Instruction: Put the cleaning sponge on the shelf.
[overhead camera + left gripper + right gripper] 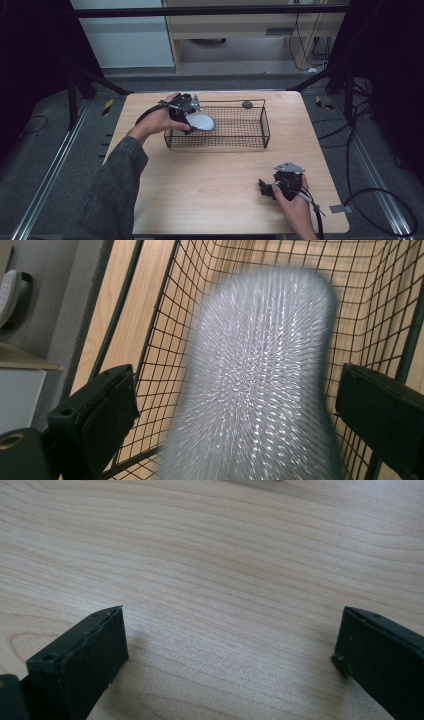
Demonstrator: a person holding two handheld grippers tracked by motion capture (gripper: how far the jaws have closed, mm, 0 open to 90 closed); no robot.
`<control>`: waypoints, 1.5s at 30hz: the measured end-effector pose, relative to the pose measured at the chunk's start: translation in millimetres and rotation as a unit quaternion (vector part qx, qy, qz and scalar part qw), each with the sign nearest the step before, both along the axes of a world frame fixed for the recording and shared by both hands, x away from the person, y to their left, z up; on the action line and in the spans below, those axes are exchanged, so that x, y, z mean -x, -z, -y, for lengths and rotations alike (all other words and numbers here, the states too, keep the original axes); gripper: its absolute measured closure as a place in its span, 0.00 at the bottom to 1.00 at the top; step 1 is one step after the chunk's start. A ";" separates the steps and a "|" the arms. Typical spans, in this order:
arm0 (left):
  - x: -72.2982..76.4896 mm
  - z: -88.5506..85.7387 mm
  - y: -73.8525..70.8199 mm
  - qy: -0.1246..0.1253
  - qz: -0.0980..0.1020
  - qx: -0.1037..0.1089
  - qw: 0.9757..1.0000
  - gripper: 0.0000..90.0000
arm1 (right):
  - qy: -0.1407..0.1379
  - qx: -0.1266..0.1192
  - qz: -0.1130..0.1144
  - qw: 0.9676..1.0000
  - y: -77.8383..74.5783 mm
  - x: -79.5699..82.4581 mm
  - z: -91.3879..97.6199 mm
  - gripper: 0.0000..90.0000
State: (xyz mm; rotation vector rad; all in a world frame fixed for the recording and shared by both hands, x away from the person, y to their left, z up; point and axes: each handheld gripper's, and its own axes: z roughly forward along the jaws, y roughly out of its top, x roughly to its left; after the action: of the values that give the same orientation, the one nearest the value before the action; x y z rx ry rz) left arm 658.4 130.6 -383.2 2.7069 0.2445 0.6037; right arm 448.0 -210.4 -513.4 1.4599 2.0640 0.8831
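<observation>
Left claw (240, 405) stands apart, grey bristly pad (255, 385) loose between it over the basket (165, 330).

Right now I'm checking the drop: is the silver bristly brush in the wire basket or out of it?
In. The silver bristly brush hangs inside the wire basket, mesh around it, between the left tool's open jaws.

Wire basket (260, 125) sits at table's far middle, open on top; walls block entry from sides. Left gripper (192, 120) and grey bristly pad (201, 121) crowd its left end. Basket's right part open. Bare wooden table (210, 185) in front; right gripper (264, 189) near right corner.
</observation>
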 end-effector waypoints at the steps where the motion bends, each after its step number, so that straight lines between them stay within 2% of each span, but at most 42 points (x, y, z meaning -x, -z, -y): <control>1: 0.6 0.3 -0.4 0.001 0.000 -0.001 1.000 0.03 | 0.000 0.000 0.000 1.000 0.0 0.0 0.0 0.01; 5: 3.8 1.2 -3.7 0.003 0.002 -0.001 1.000 0.06 | 0.000 0.000 0.000 1.000 0.0 0.0 0.0 0.01; 11: 9.7 2.1 -10.6 0.011 -0.002 0.016 1.000 0.12 | 0.001 -0.003 -0.003 1.000 -0.3 0.3 -0.4 0.01; 16: 14.5 3.1 -15.7 0.013 0.000 0.028 1.000 0.14 | 0.001 -0.004 -0.003 1.000 -0.4 0.4 -0.4 0.01; 24: 23.5 5.6 -18.7 0.014 -0.004 0.030 0.999 0.18 | 0.001 -0.003 -0.003 1.000 -0.3 0.3 -0.3 0.01; 31: 35.1 9.0 -19.1 0.007 0.007 0.024 1.000 0.19 | 0.001 -0.003 -0.003 1.000 -0.3 0.3 -0.3 0.01; 32: 36.7 9.1 -18.2 0.005 0.008 0.030 1.000 0.19 | 0.001 -0.003 -0.002 1.000 -0.3 0.3 -0.3 0.01; 40: 48.3 9.6 -19.0 -0.001 0.015 0.031 0.999 0.19 | 0.001 -0.001 -0.002 1.000 -0.3 0.2 -0.1 0.01; 45: 52.5 11.6 -20.4 -0.002 0.026 0.034 0.999 0.19 | 0.001 -0.002 -0.002 1.000 -0.3 0.3 -0.2 0.01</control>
State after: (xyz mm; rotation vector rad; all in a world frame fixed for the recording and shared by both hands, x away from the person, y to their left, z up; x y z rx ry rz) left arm 605.9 119.1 -362.7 2.6227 0.2511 0.6540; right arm 447.8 -210.2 -513.1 1.4668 2.0648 0.8856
